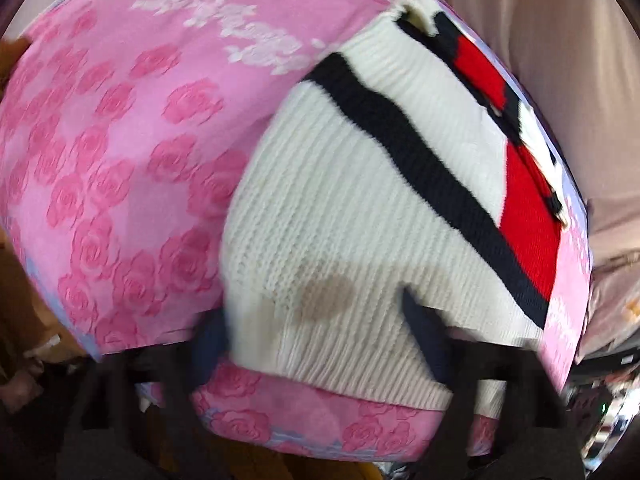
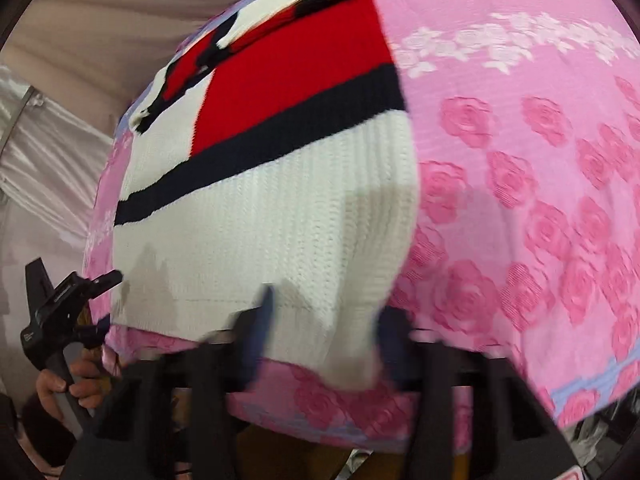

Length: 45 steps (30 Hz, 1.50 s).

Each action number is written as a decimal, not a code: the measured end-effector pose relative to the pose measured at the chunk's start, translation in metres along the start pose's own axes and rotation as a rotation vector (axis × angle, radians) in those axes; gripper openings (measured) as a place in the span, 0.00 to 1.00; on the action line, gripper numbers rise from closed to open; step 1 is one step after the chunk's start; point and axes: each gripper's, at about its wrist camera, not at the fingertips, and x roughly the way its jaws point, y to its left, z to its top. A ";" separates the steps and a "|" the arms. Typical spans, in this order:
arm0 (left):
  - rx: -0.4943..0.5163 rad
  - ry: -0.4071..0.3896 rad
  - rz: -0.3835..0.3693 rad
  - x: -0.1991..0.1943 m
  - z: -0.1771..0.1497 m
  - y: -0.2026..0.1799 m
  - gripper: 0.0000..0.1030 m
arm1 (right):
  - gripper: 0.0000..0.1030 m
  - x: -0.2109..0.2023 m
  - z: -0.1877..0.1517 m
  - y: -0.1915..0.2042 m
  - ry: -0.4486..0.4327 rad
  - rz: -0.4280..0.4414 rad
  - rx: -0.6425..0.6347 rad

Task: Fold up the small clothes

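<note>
A cream knit sweater (image 1: pixel 340 208) with a navy stripe and a red block lies flat on a pink rose-patterned cloth (image 1: pixel 120 140). Its hem is at the near edge of the surface. My left gripper (image 1: pixel 318 336) stands over the hem with its fingers apart. The knit lies flat between them and is not pinched. My right gripper (image 2: pixel 326 328) straddles the hem's right corner of the sweater (image 2: pixel 260 220). Its blurred fingers (image 2: pixel 262 320) are apart. In the right wrist view, a hand (image 2: pixel 68 384) holds the left gripper (image 2: pixel 72 292) at the sweater's left edge.
The pink cloth (image 2: pixel 520 160) spreads wide beside the sweater and drops off at the near edge (image 2: pixel 320 408). Pale beige curtains (image 2: pixel 80 60) hang behind the surface. Brown clutter (image 1: pixel 24 320) sits low beyond the cloth's edge in the left wrist view.
</note>
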 end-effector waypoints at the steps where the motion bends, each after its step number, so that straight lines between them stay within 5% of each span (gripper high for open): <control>1: 0.007 0.022 -0.018 -0.001 0.002 0.000 0.15 | 0.08 -0.001 0.002 0.002 0.000 0.004 0.004; 6: 0.092 0.009 -0.069 -0.041 -0.003 -0.009 0.10 | 0.06 -0.053 0.009 0.004 -0.109 0.038 -0.031; 9: 0.146 0.065 -0.093 -0.063 -0.022 -0.007 0.09 | 0.06 -0.081 -0.002 -0.003 -0.089 0.000 -0.080; 13: 0.239 0.231 -0.082 -0.068 -0.069 -0.002 0.07 | 0.06 -0.094 -0.035 -0.033 0.065 -0.039 -0.092; 18: 0.313 0.415 -0.111 -0.091 -0.109 0.008 0.07 | 0.06 -0.098 -0.099 -0.035 0.359 -0.030 -0.230; 20: 0.311 0.357 -0.144 -0.112 -0.087 -0.001 0.07 | 0.06 -0.116 -0.083 -0.028 0.317 0.038 -0.208; 24: 0.323 0.108 -0.214 -0.120 -0.002 -0.047 0.08 | 0.06 -0.144 0.022 -0.012 -0.015 0.158 -0.145; 26: 0.353 -0.024 -0.188 -0.099 0.052 -0.078 0.08 | 0.06 -0.130 0.084 -0.014 -0.151 0.199 -0.086; 29: 0.343 -0.094 -0.153 -0.050 0.109 -0.109 0.09 | 0.07 -0.081 0.159 -0.015 -0.221 0.116 -0.023; 32: 0.331 -0.173 0.006 0.001 0.145 -0.130 0.14 | 0.11 -0.034 0.205 -0.009 -0.211 -0.046 0.011; 35: 0.283 -0.150 0.061 0.024 0.156 -0.136 0.39 | 0.12 -0.025 0.209 0.005 -0.235 -0.157 -0.056; 36: 0.279 -0.162 0.037 0.022 0.155 -0.136 0.58 | 0.14 -0.025 0.207 0.010 -0.248 -0.172 -0.082; 38: 0.290 -0.225 0.031 0.009 0.147 -0.130 0.72 | 0.25 -0.030 0.195 0.013 -0.266 -0.192 -0.124; 39: 0.303 -0.248 0.029 0.006 0.142 -0.129 0.82 | 0.41 -0.034 0.187 0.010 -0.282 -0.197 -0.128; 40: 0.318 -0.258 0.030 0.007 0.137 -0.129 0.85 | 0.59 -0.035 0.183 0.008 -0.303 -0.207 -0.126; 41: 0.337 -0.257 0.038 0.010 0.133 -0.128 0.85 | 0.63 -0.038 0.177 0.001 -0.326 -0.222 -0.117; 45: 0.377 -0.220 0.090 0.030 0.130 -0.130 0.84 | 0.63 -0.040 0.176 -0.028 -0.313 -0.166 -0.022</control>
